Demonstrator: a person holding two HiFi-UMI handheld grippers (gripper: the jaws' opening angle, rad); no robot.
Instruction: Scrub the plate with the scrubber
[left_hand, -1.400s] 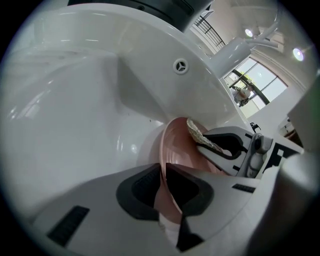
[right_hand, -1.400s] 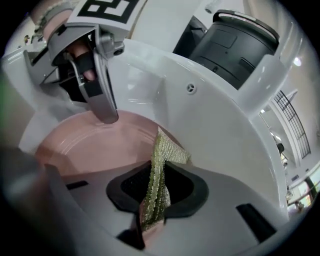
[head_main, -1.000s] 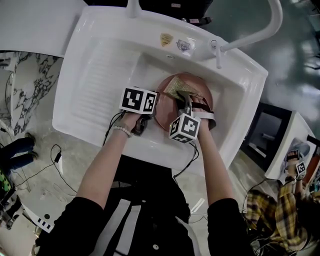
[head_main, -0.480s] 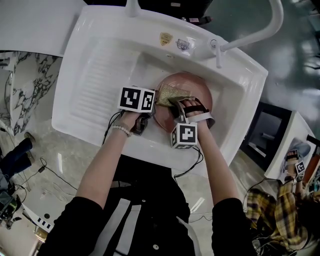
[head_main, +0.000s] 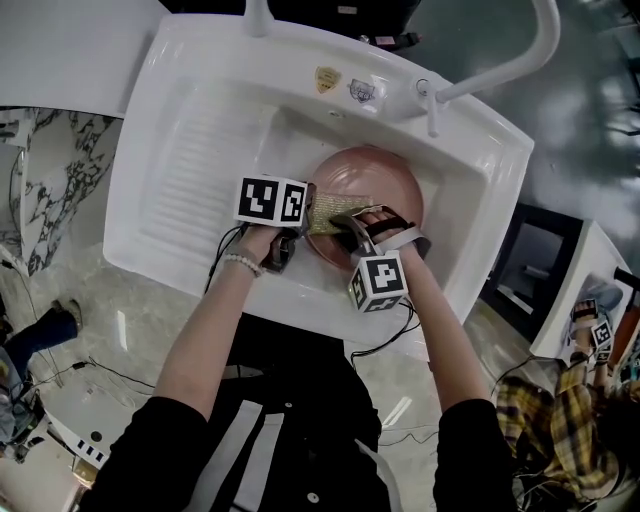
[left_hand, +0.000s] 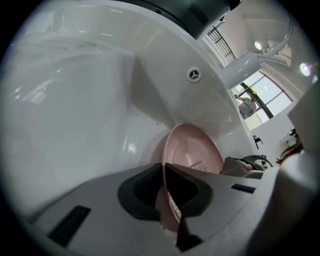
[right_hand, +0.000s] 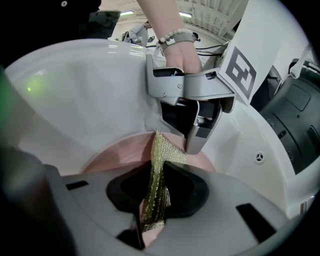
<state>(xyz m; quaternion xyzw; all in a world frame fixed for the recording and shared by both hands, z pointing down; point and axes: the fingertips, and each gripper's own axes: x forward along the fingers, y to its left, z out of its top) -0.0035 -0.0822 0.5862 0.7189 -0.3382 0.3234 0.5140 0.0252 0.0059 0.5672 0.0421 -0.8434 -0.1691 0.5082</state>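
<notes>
We are at a white sink, and the pink plate stands tilted in its basin, right of the ribbed drainboard. The gold mesh scrubber lies on the plate's near left part, just beside the left gripper. That gripper's jaws have just been closing and pinch the plate's left rim between them. The right gripper is clamped on the scrubber, whose free end presses on the plate's face. We judge the scrubbing to be under way: the scrubber is at one edge, while the far right part of the plate shows bare. We see no dirt or foam, so we cannot say how much is clean; the rest of the face likely needs passes.
</notes>
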